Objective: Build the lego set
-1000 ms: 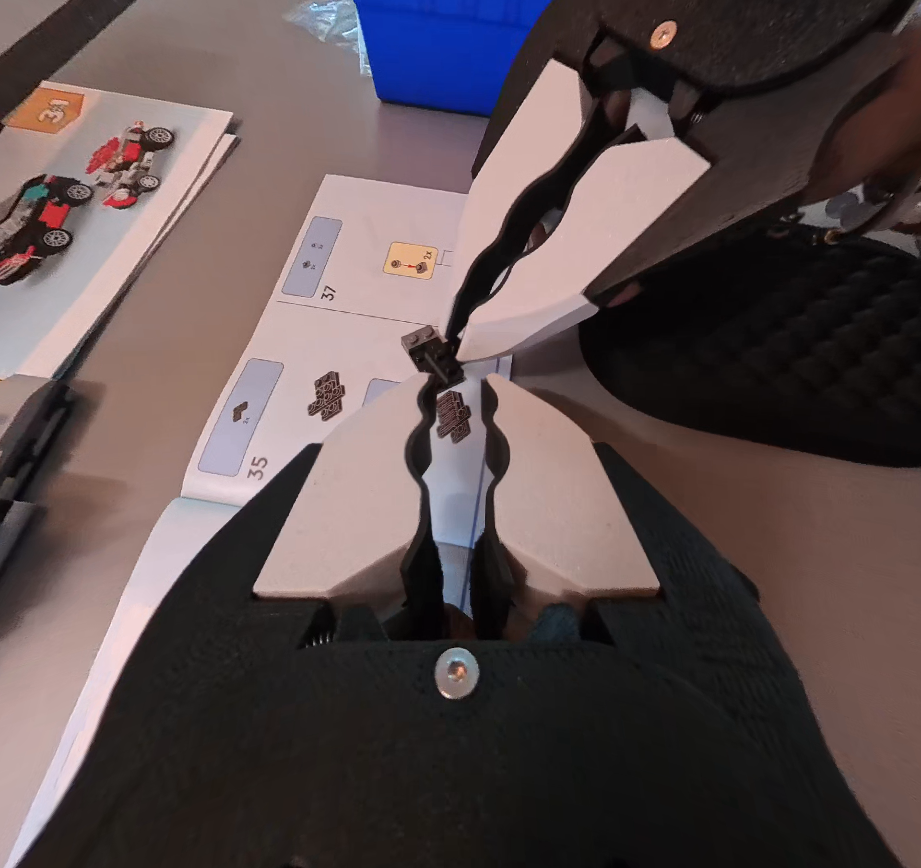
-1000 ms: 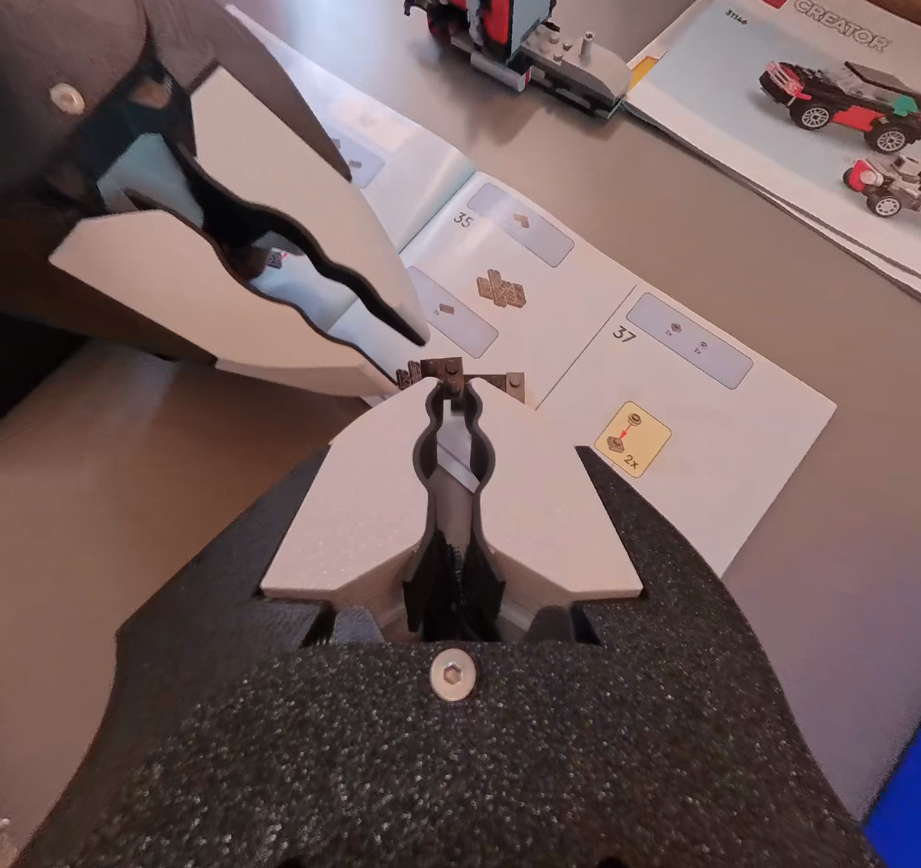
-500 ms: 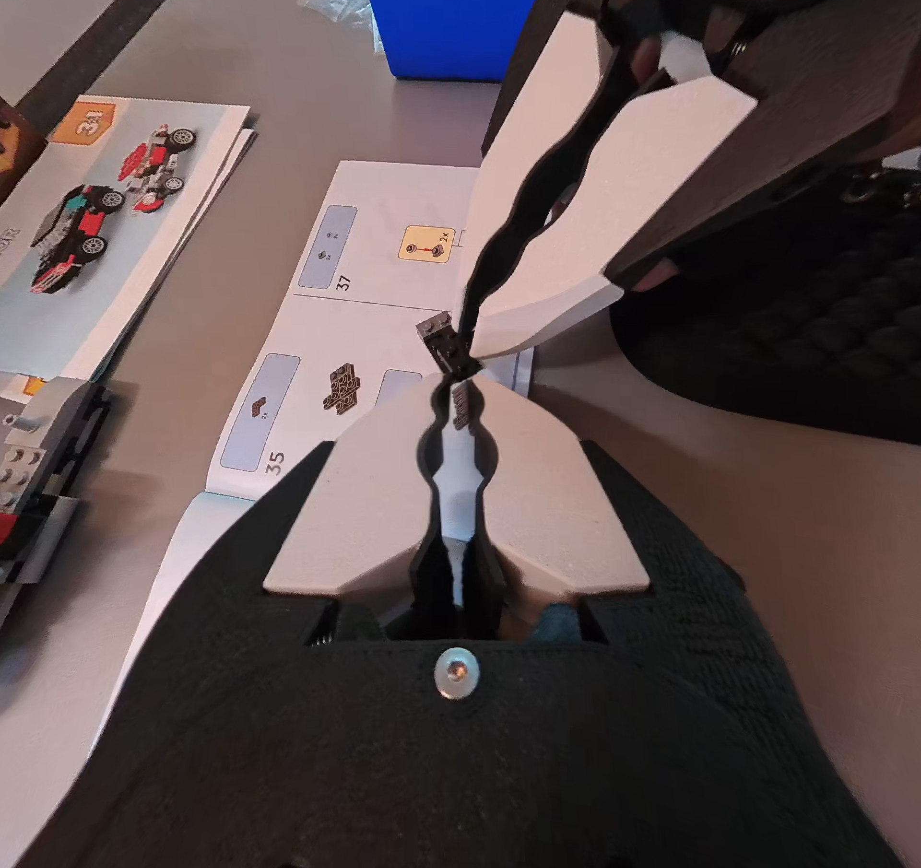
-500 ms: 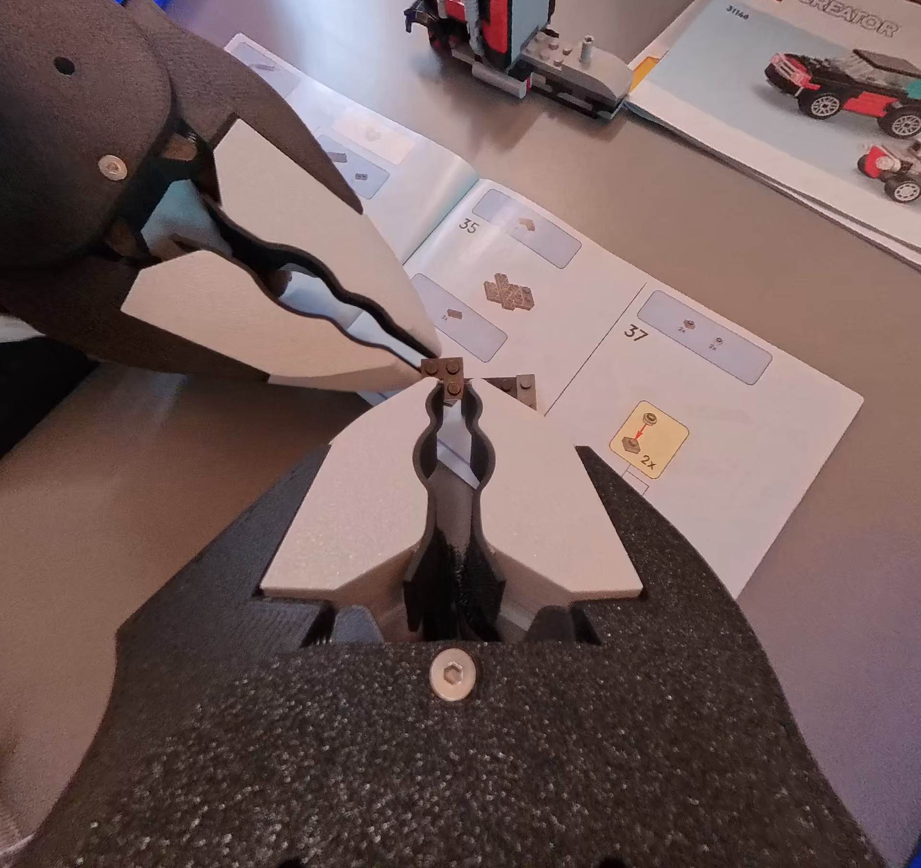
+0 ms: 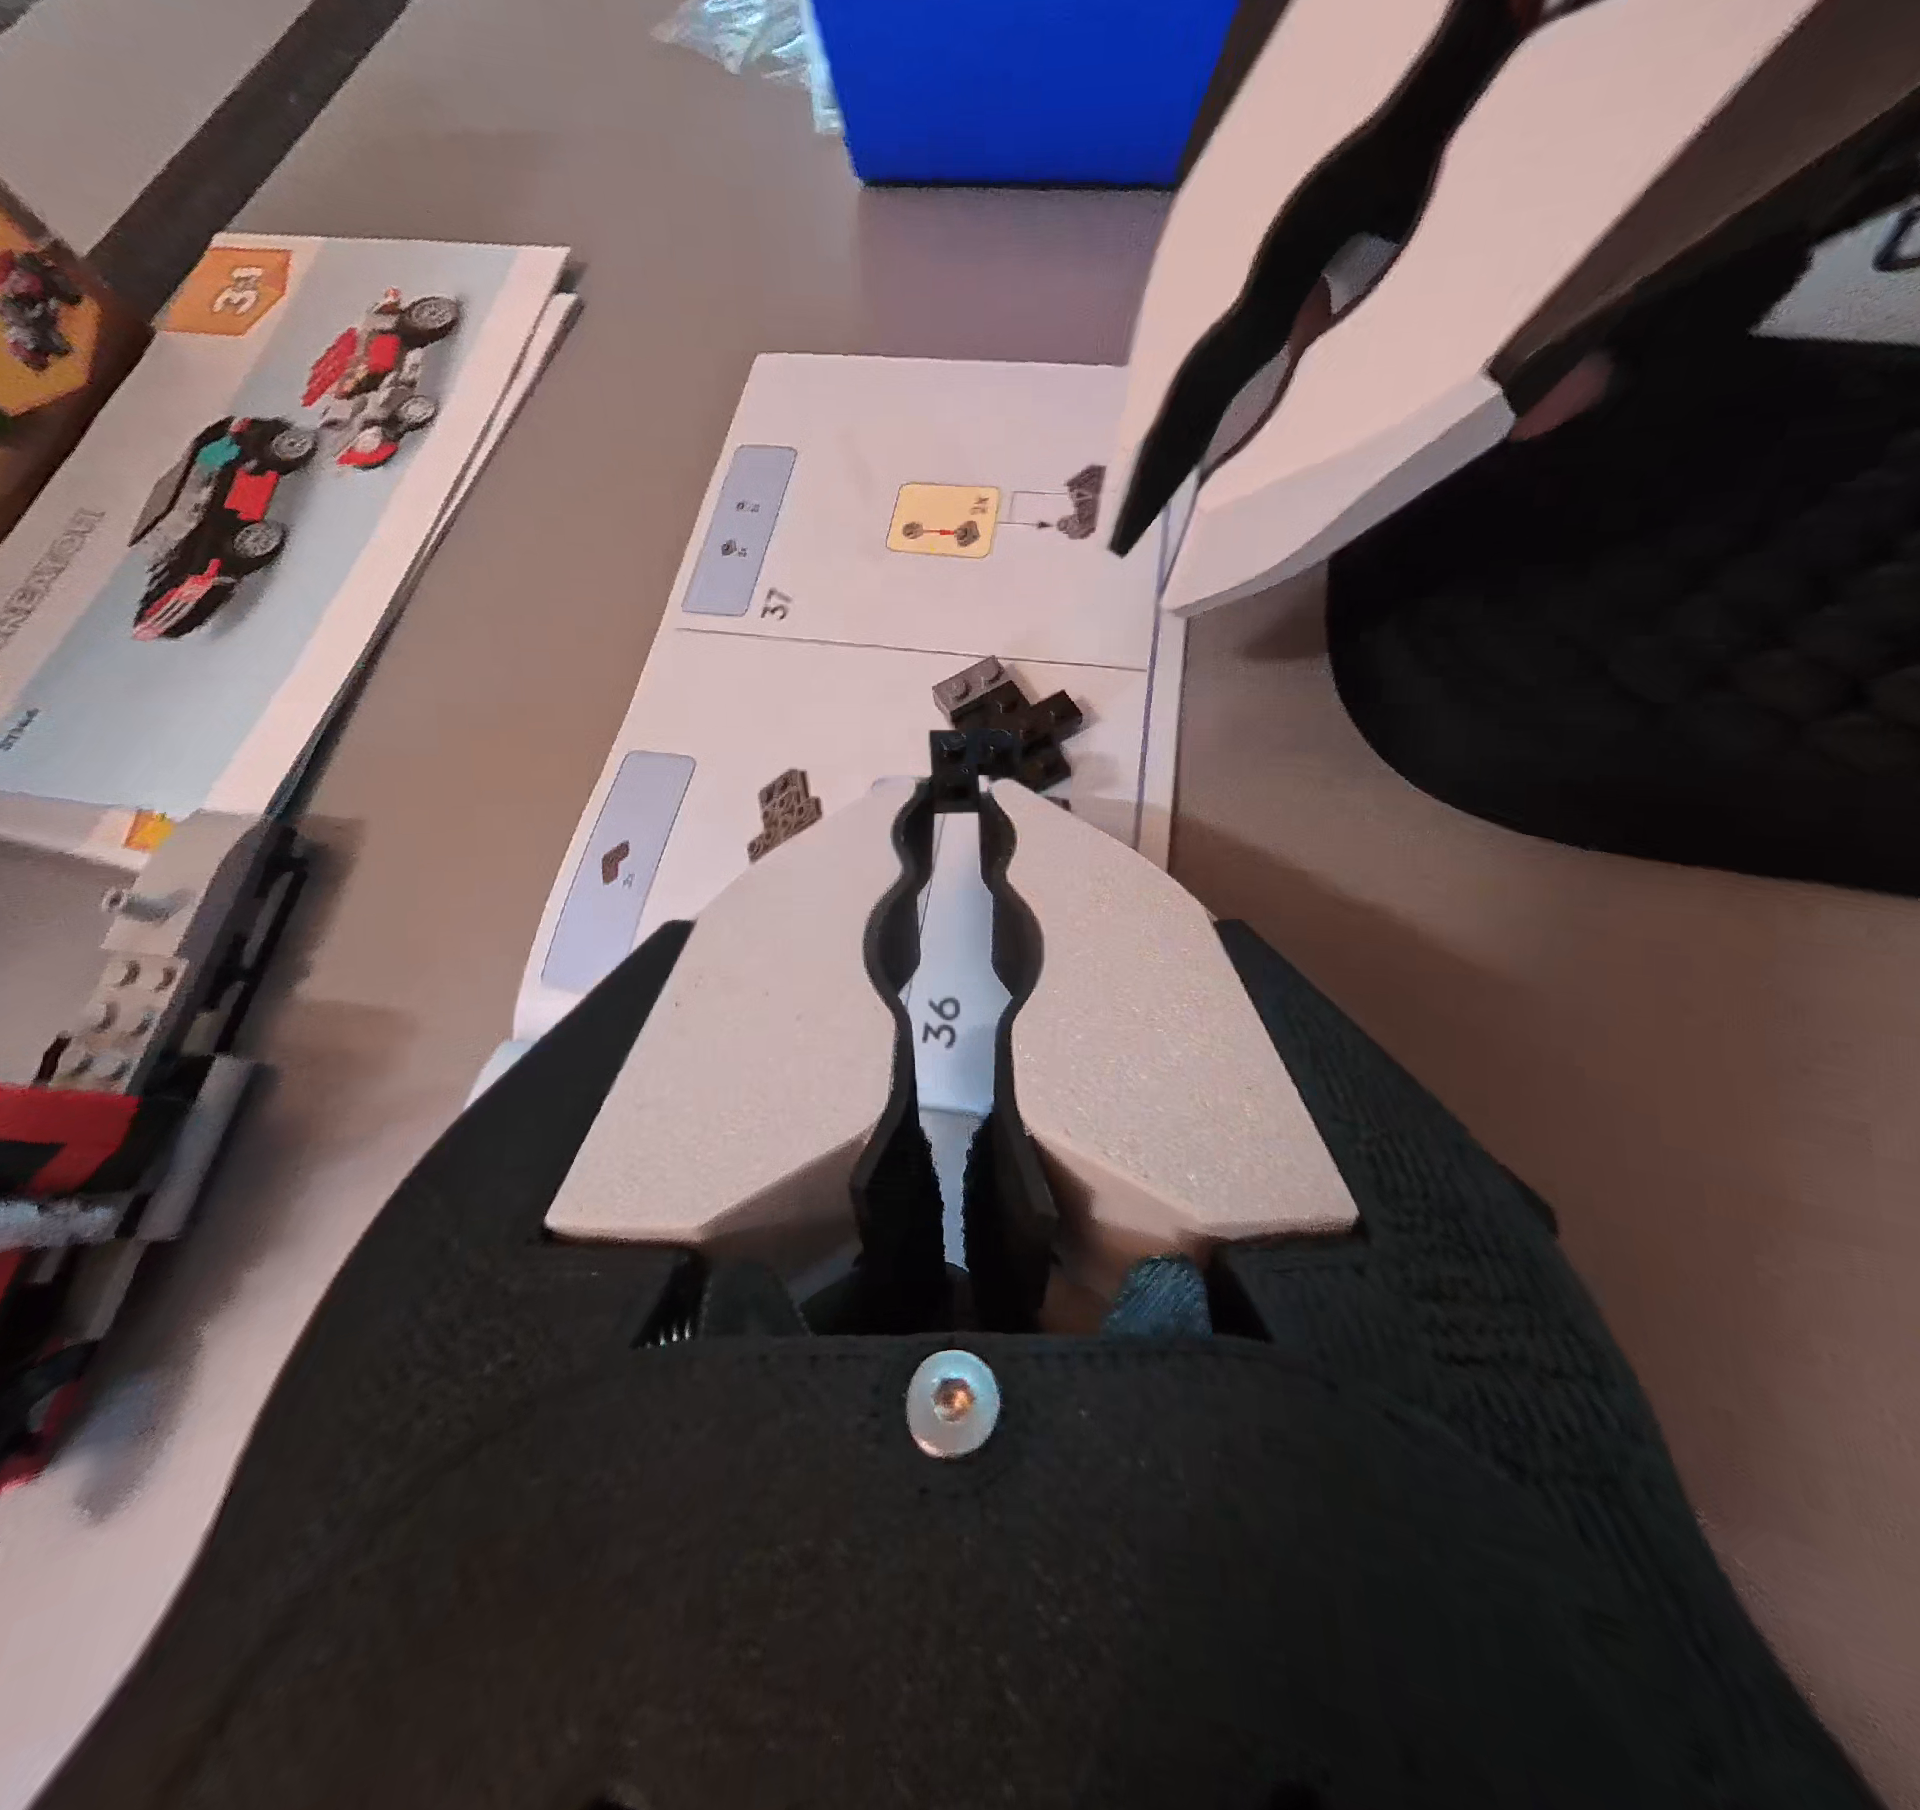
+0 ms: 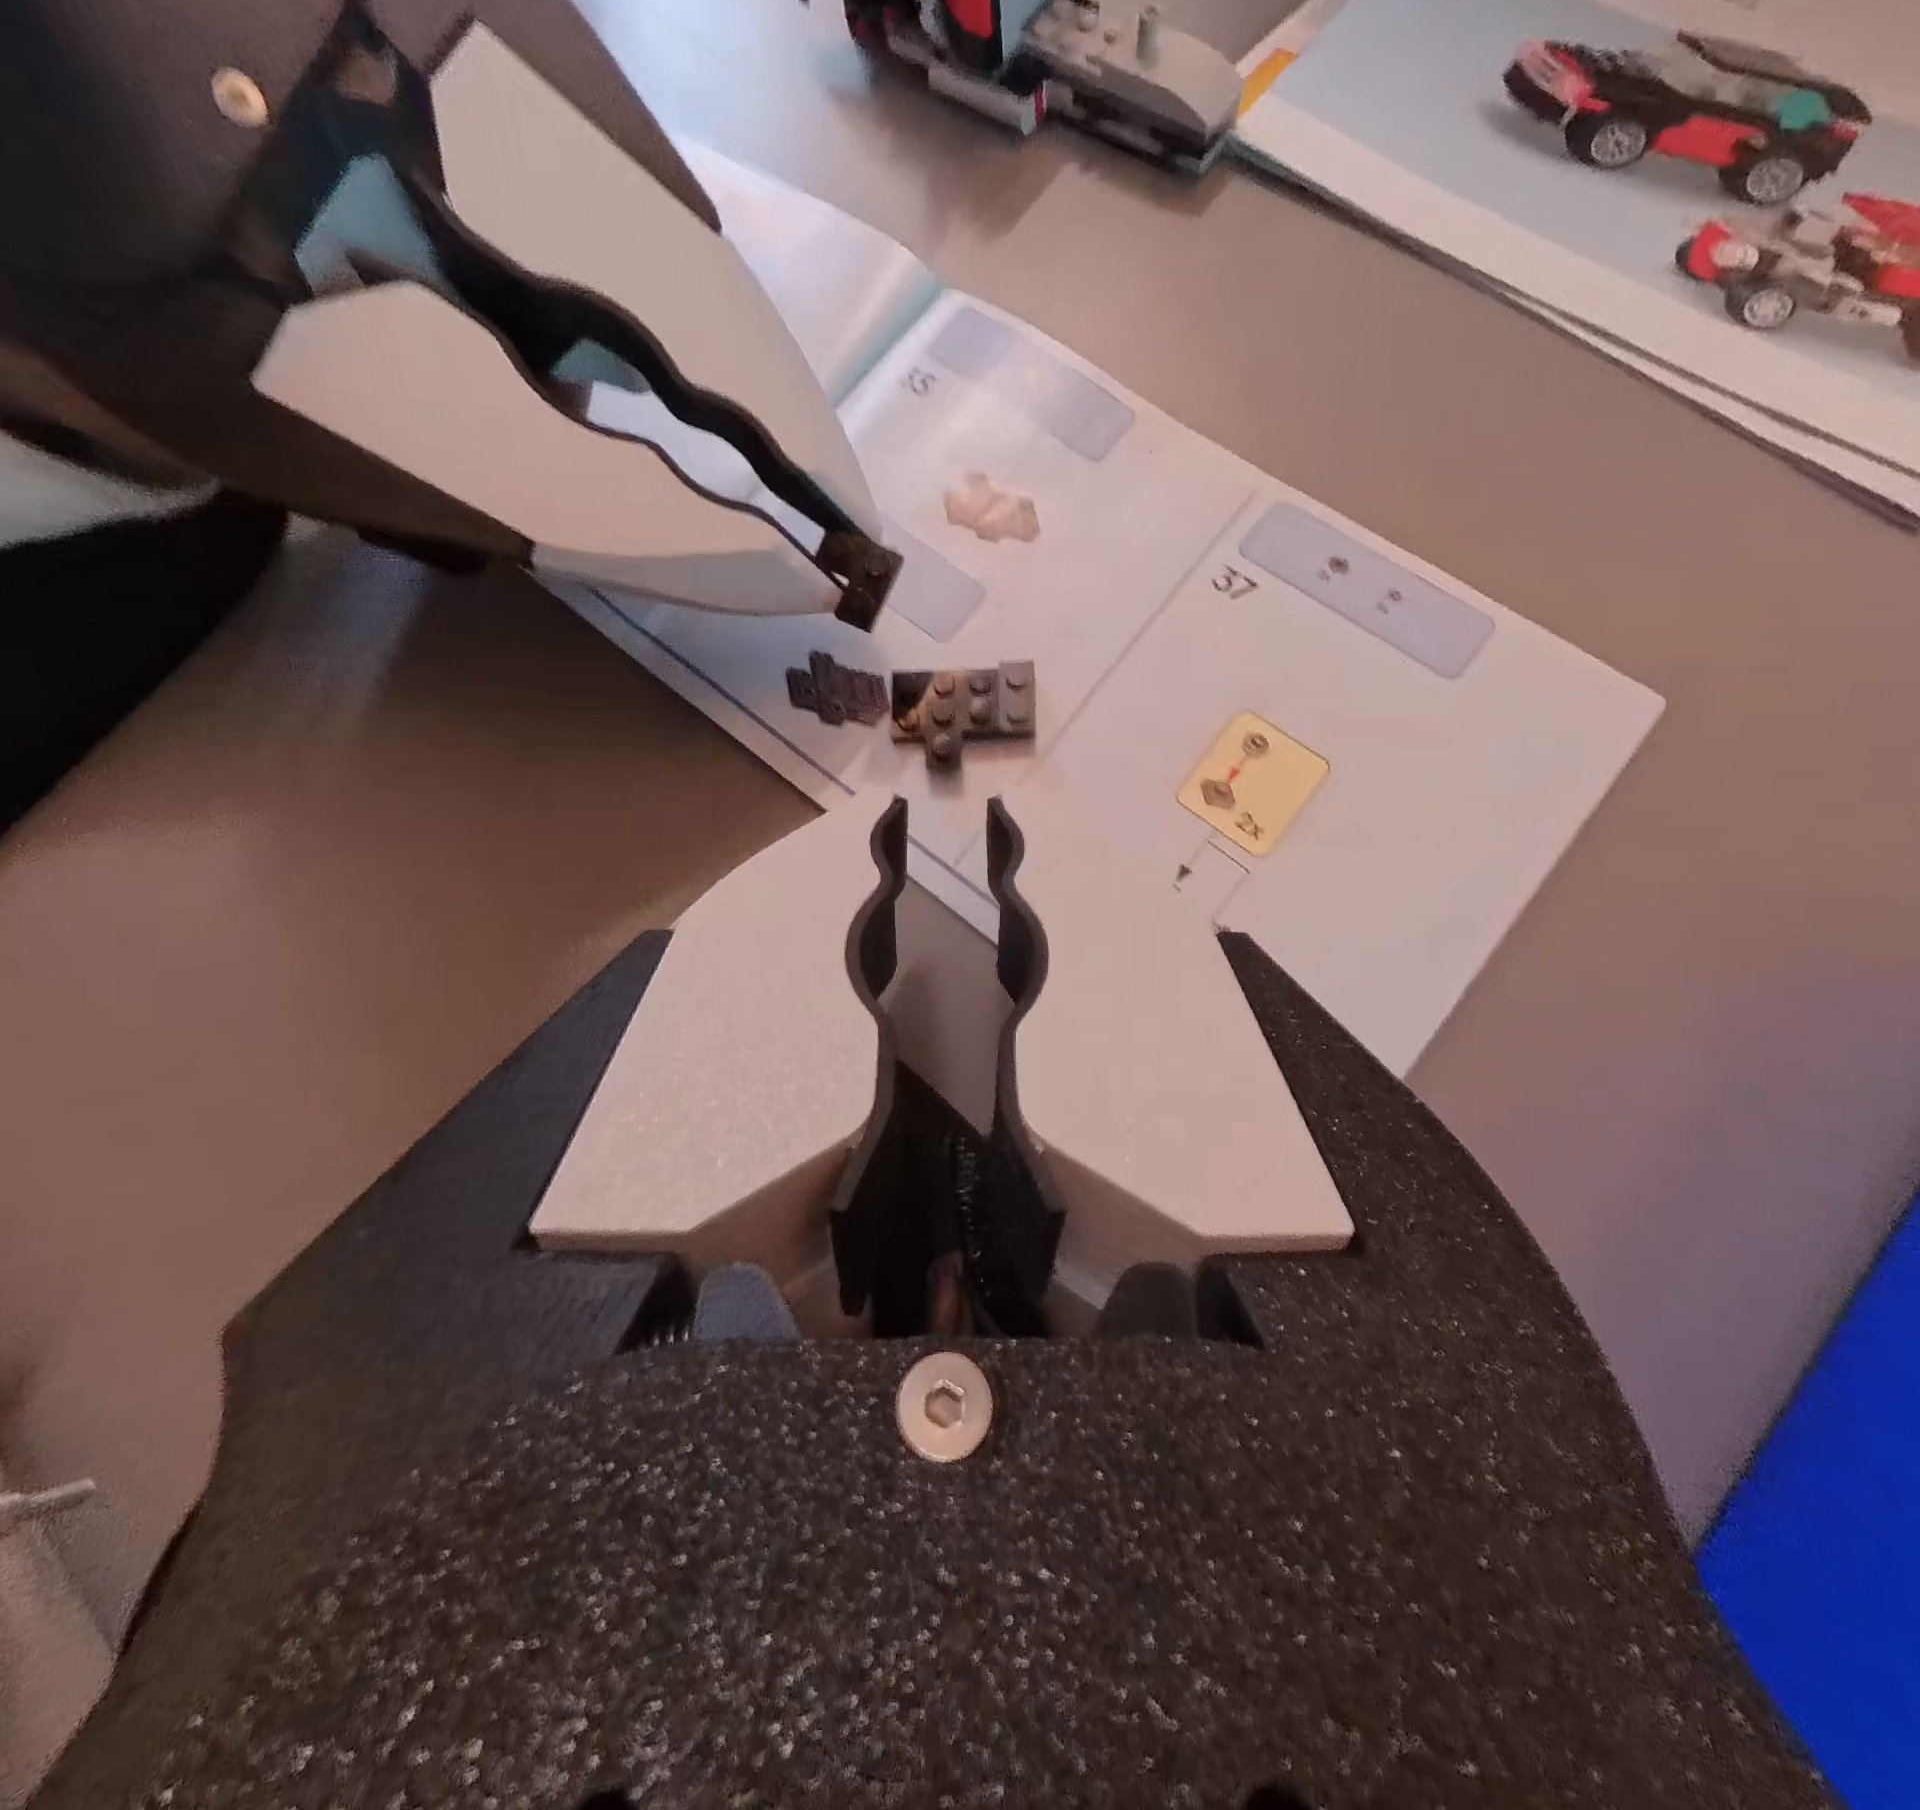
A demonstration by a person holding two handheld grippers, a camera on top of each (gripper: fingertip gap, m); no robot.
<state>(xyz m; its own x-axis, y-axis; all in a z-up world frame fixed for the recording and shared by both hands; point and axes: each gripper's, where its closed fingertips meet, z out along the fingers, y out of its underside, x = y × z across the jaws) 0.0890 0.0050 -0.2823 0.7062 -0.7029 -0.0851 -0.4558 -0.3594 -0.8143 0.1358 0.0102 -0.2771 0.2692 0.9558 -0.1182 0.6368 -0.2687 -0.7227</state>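
Your left tongs (image 5: pixel 958 792) pinch a small black plate (image 5: pixel 961 768) above the open booklet (image 5: pixel 831 555). Your right tongs (image 6: pixel 943 810) are spread, gripping nothing. The dark plate assembly (image 6: pixel 961 711) lies on the booklet's near edge, mid-desk (image 6: pixel 1299 326).

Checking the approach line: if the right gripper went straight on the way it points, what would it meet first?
Probably the small dark plate assembly lying on the open instruction booklet, just beyond the open right gripper; depth is unclear, so it could meet the page first.
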